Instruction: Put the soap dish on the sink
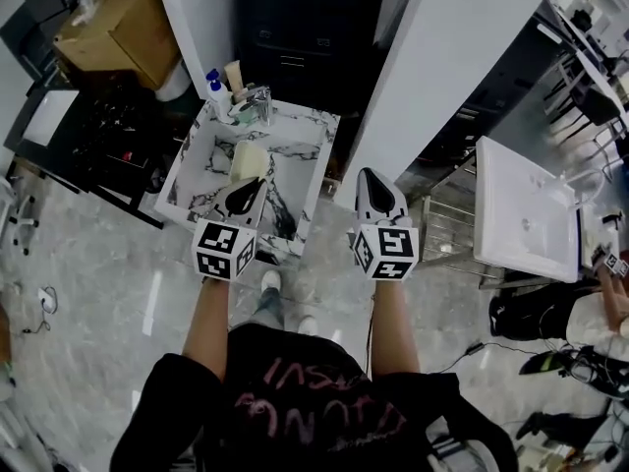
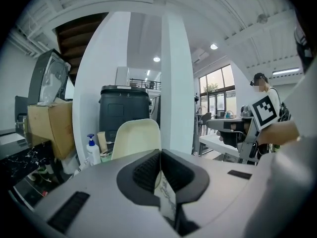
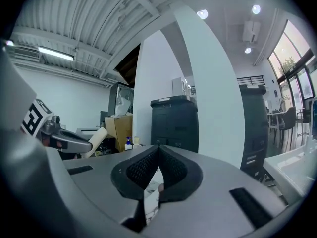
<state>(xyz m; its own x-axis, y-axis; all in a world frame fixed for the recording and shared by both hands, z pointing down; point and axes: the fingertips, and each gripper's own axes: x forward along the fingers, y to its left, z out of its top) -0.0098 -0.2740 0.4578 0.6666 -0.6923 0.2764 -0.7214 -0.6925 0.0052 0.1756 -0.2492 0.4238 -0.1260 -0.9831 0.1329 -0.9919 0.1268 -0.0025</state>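
Note:
The soap dish (image 1: 249, 161) is a cream oval, held over the basin of the marble sink (image 1: 316, 155). My left gripper (image 1: 256, 185) is shut on its near edge. In the left gripper view the soap dish (image 2: 135, 138) rises upright past the closed jaws of the left gripper (image 2: 159, 156). My right gripper (image 1: 370, 177) hovers off the sink's right side, above the floor, shut with nothing in it. From the right gripper view, the right gripper (image 3: 158, 155) shows both pads together, and the soap dish (image 3: 97, 137) appears far left.
A faucet (image 1: 258, 102), a blue-capped pump bottle (image 1: 214, 90) and a tube stand at the sink's back rim. A white column (image 1: 447, 57) rises to the right. A second white basin (image 1: 526, 214) sits on a metal rack. A cardboard box (image 1: 118, 28) stands at the back left.

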